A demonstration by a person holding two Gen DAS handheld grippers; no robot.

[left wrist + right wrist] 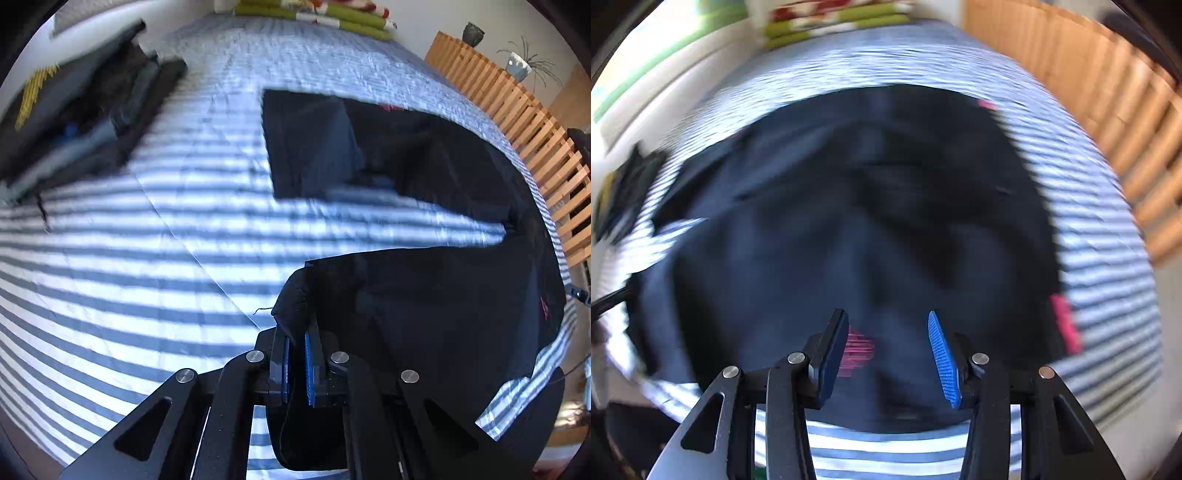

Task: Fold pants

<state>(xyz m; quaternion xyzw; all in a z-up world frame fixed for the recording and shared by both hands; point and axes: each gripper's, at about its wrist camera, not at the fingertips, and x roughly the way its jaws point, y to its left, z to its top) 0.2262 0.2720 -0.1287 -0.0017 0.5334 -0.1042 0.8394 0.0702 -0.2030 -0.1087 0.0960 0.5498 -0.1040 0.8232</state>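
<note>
Nearest, the left gripper (297, 345) is pinched tight on a bunched hem corner of the black pants (424, 295), which lie spread on the striped bed (129, 277). The right gripper (888, 354) hovers half open, empty, over them. Judged soft, limp and light; hems and waistband offer firmest hold.

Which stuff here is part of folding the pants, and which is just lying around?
Part of the job: dark pants; left claw, shut on a pants edge; right claw, open above them.

Lying about: folded clothes pile; green bedding; potted plant.
</note>
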